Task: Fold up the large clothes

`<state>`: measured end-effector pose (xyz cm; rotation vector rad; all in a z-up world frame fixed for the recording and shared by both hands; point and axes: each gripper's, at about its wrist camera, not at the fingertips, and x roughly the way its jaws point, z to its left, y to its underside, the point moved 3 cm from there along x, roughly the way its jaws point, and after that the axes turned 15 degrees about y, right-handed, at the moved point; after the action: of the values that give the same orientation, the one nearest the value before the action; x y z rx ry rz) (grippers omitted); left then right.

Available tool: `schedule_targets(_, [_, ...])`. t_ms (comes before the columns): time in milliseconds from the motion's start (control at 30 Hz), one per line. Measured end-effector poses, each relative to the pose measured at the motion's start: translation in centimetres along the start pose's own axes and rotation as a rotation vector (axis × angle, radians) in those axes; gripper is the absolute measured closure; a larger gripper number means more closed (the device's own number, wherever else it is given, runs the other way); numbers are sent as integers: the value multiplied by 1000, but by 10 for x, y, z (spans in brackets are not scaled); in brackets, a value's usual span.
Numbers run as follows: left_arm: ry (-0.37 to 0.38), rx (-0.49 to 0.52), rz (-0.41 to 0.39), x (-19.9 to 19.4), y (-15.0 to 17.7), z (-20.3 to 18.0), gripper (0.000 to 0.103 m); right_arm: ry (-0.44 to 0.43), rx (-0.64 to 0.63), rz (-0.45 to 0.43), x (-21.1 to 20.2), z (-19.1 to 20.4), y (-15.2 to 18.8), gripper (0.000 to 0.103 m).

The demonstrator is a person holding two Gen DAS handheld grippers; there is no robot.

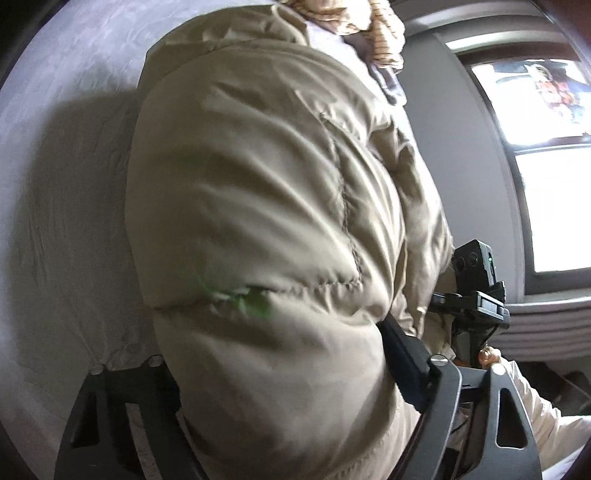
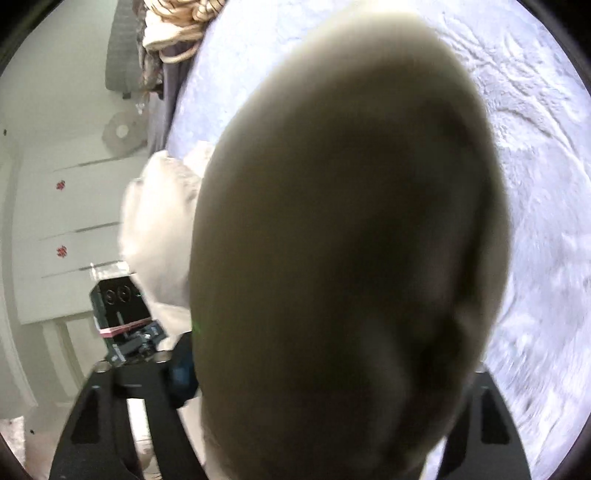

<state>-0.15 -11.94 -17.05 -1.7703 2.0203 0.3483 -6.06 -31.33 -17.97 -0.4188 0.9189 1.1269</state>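
Note:
A beige padded jacket point(image 1: 266, 206) fills the left wrist view, bulging between my left gripper's point(image 1: 280, 369) fingers. The left gripper is shut on the jacket; one black finger point(image 1: 402, 354) presses into its right side. In the right wrist view the jacket point(image 2: 343, 240) is a dark blurred bulge right against the lens, between my right gripper's point(image 2: 325, 369) fingers, which are shut on it. The other gripper shows in each view: the right one point(image 1: 476, 291) beside the jacket, the left one point(image 2: 125, 317) at lower left. The fingertips are hidden by fabric.
A pale lilac textured bedspread point(image 2: 535, 184) lies under the jacket. A pile of other clothes point(image 2: 173, 22), striped and cream, sits at the far end of the bed. A bright window point(image 1: 546, 158) and white cabinet doors point(image 2: 66, 221) stand beside the bed.

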Motion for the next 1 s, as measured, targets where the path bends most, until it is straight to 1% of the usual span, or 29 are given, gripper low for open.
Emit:
schedule_targets(33, [15, 8, 2, -5, -2, -1, 23, 7, 5, -18, -3, 8, 4, 42])
schedule_targets(100, [37, 25, 5, -16, -6, -5, 25, 16, 3, -49, -7, 25, 9, 44])
schedule_targets(167, [48, 62, 0, -34, -16, -13, 25, 2, -6, -74, -10, 46, 13, 45])
schedule_targets(200, [50, 77, -5, -44, -21, -16, 25, -8, -11, -86, -11, 58, 13, 45])
schedule_targets(267, [49, 110, -44, -74, -36, -21, 25, -27, -28, -107, -9, 87, 9, 45])
schedule_targets(333, [42, 128, -89, -100, -47, -20, 25, -47, -52, -117, -4, 117, -2, 45])
schedule_targets(433, [16, 143, -152, -141, -77, -10, 25, -69, -105, -123, 13, 171, -29, 45])
schedule_targets(500, [-14, 136, -191, -167, -102, 4, 25, -72, -137, -120, 28, 200, -46, 45])
schedule_targets(533, [-26, 133, -205, -175, -110, 10, 25, -72, -153, -116, 41, 218, -58, 45])
schedule_targets(633, [-69, 118, -242, -199, -137, 36, 24, -85, -167, -102, 72, 252, -88, 45])
schedule_targets(733, [-112, 95, -270, -216, -166, 64, 24, -83, -169, -91, 104, 272, -115, 45])
schedule_targets(800, [-143, 78, -275, -214, -182, 85, 24, -64, -171, -86, 129, 282, -133, 45])
schedule_targets(867, [-190, 52, -277, -217, -204, 110, 24, -34, -159, -83, 149, 284, -147, 45])
schedule_targets(900, [-214, 32, -270, -213, -209, 125, 21, -12, -151, -80, 157, 282, -153, 45])
schedule_targets(933, [-220, 21, -272, -206, -204, 134, 18, 19, -143, -81, 169, 280, -160, 45])
schedule_targets(967, [-225, 10, -282, -204, -204, 144, 12, 33, -137, -78, 173, 275, -160, 44])
schedule_targets(1000, [-227, 8, -292, -201, -203, 153, 8, 44, -127, -73, 179, 271, -162, 39])
